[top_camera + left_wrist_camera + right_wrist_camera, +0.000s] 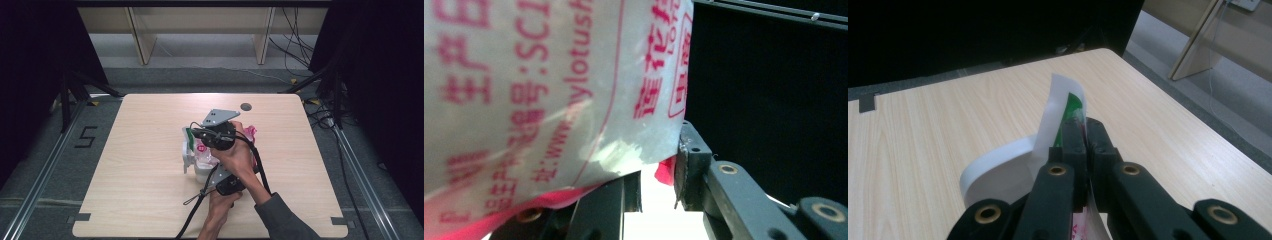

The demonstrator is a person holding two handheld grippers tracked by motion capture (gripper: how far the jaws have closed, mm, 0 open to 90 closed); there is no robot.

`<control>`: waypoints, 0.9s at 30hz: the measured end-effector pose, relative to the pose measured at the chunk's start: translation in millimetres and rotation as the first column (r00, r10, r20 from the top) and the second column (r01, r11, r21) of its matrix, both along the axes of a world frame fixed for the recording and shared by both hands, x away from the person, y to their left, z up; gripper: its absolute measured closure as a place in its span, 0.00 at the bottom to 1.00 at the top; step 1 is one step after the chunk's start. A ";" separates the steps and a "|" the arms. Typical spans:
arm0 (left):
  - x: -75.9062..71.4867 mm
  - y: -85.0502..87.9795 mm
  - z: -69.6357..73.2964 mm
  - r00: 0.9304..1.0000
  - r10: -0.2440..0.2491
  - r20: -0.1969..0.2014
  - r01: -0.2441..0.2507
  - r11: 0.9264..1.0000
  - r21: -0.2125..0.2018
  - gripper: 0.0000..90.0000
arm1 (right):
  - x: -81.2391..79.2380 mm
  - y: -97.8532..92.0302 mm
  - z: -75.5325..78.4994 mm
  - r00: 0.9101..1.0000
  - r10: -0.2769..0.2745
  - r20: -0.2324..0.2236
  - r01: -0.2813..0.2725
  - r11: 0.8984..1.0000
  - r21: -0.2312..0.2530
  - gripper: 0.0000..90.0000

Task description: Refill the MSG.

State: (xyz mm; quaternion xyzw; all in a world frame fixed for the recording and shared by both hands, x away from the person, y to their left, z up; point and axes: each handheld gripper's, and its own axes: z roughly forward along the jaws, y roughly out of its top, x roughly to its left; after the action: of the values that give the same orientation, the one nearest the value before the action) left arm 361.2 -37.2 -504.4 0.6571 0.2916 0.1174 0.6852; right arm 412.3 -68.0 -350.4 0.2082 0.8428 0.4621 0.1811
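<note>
Thin, limp, slippery printed plastic bag (549, 85): right hand-held gripper (1087, 131) clenched on its rim, left hand-held gripper (658, 165) grasping its lower edge

1. A light wooden table (150, 165) with rounded corners stands on grey floor.
2. A small dark round disc (245, 106) sits in the tabletop near the far edge, right of centre.
3. Wooden shelf legs (142, 42) stand on the far side of the floor.
4. Black cables (295, 47) trail at the far right.
5. A black "5" marking (86, 136) lies on the floor left of the table.
</note>
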 end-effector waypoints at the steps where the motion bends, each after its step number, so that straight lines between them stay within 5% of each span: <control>1: -1.7 -1.7 -0.2 0.999 -0.006 -0.033 0.006 1.000 -0.023 0.84 | 0.9 0.6 -0.6 1.000 0.008 0.006 -0.008 1.000 -0.007 1.00; 3: -1.5 -1.5 -0.2 0.999 -0.006 -0.032 0.005 1.000 -0.021 0.84 | 2.0 0.6 -0.6 1.000 0.003 0.006 -0.003 1.000 -0.002 1.00; 4: 0.1 0.5 0.0 1.000 -0.003 0.001 0.003 1.000 -0.002 0.84 | 2.5 0.2 -0.3 1.000 0.003 0.015 -0.003 1.000 0.004 1.00; 5: -2.2 2.6 1.9 1.000 0.011 -0.016 -0.010 0.999 0.034 0.84 | 1.0 -0.9 1.0 1.000 -0.005 -0.004 0.005 1.000 0.010 1.00; 8: -1.6 4.5 2.2 1.000 0.004 -0.004 -0.004 0.998 0.055 0.84 | -0.6 -3.2 3.6 1.000 0.002 0.004 -0.003 1.000 0.021 1.00; 12: 0.7 0.6 -0.6 1.000 0.005 -0.006 -0.005 1.000 0.002 0.84 | 0.4 0.4 -0.2 1.000 -0.002 0.001 0.002 1.000 -0.003 1.00; 18: 1.1 0.7 -0.9 1.000 0.009 0.001 -0.009 1.000 -0.005 0.84 | 2.3 -0.3 0.6 1.000 0.007 0.018 -0.008 1.000 0.014 1.00; 19: -1.0 -2.4 -1.4 0.999 0.005 -0.035 -0.006 0.999 -0.033 0.84 | 2.6 -0.4 0.3 1.000 0.009 0.009 -0.009 1.000 0.000 1.00; 25: -1.3 -0.8 -1.0 0.999 -0.007 -0.037 0.006 1.000 -0.023 0.84 | 2.5 0.8 -2.6 1.000 -0.008 -0.005 0.008 1.000 0.012 1.00; 27: -0.2 0.8 -0.8 1.000 -0.010 -0.004 0.010 1.000 -0.008 0.84 | 1.5 -0.5 -1.1 1.000 -0.008 -0.005 0.008 1.000 0.016 1.00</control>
State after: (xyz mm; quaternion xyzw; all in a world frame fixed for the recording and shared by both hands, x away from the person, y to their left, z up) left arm 361.1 -36.5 -505.2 0.6561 0.2901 0.1117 0.6877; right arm 413.8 -68.6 -351.5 0.2142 0.8386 0.4677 0.1790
